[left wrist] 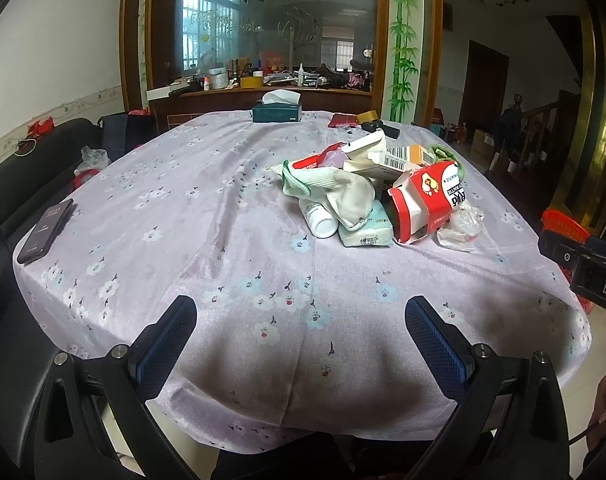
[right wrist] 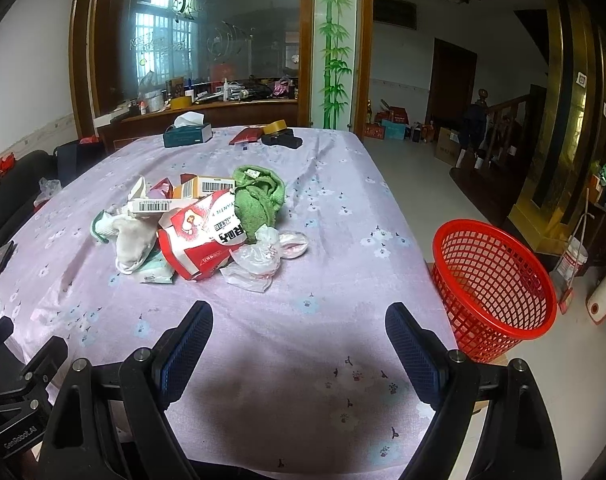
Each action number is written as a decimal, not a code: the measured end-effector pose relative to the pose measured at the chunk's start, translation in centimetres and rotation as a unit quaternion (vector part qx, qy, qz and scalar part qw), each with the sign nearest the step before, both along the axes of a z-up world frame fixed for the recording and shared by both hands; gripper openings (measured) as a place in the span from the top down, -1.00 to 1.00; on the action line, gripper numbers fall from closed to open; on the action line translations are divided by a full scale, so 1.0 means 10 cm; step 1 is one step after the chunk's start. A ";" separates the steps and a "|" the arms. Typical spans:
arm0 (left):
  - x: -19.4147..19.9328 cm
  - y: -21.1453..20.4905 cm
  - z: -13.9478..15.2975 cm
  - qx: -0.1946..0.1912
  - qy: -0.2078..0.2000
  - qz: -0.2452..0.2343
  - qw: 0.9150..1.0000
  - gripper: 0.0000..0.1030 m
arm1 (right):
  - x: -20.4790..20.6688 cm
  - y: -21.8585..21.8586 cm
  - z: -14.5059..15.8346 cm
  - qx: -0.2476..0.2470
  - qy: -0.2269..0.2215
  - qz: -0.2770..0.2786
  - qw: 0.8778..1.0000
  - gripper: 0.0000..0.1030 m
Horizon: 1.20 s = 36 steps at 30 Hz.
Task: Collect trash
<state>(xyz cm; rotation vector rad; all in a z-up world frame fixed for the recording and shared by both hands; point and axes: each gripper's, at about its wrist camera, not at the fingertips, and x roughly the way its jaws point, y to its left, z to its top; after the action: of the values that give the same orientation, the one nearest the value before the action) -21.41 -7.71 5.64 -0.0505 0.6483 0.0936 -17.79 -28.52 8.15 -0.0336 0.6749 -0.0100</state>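
A pile of trash lies mid-table on the lilac flowered cloth (right wrist: 303,216): a red and white carton (right wrist: 201,240) (left wrist: 423,204), a crumpled clear bag (right wrist: 259,260) (left wrist: 461,226), white socks (right wrist: 131,240) (left wrist: 343,196), a green cloth (right wrist: 259,200), barcoded boxes (right wrist: 199,192) (left wrist: 395,158), a white bottle (left wrist: 321,220) and a tissue pack (left wrist: 367,232). A red mesh basket (right wrist: 495,288) stands on the floor beside the table's right edge. My left gripper (left wrist: 301,326) and right gripper (right wrist: 299,328) both hover open over the near table edge, short of the pile, nothing between the fingers.
A dark phone (left wrist: 45,232) lies at the table's left edge. A tissue box (left wrist: 277,110) (right wrist: 187,133), a red wallet (right wrist: 245,135) and black items (right wrist: 283,138) sit at the far end. Black chairs (left wrist: 35,160) stand left. The other gripper's body (left wrist: 583,264) shows at right.
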 end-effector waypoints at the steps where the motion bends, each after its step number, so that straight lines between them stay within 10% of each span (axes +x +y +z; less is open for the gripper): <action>1: 0.00 0.00 0.00 0.001 0.001 0.000 1.000 -1.00 | 0.00 0.01 0.00 -0.001 0.001 0.001 1.000 -0.77; 26: 0.28 0.08 -0.04 0.036 0.013 0.005 0.999 -1.00 | 0.28 0.12 -0.13 0.047 0.039 0.065 0.996 -0.75; 36: 0.91 0.56 0.14 -0.050 0.047 -0.043 0.997 -0.56 | 0.74 0.21 -0.11 0.143 0.080 0.147 0.975 -0.40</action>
<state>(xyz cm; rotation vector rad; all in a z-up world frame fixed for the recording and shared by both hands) -12.29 -2.13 7.05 -0.1151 0.7482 -0.0191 -10.41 -26.41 7.02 0.1444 0.8218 0.3788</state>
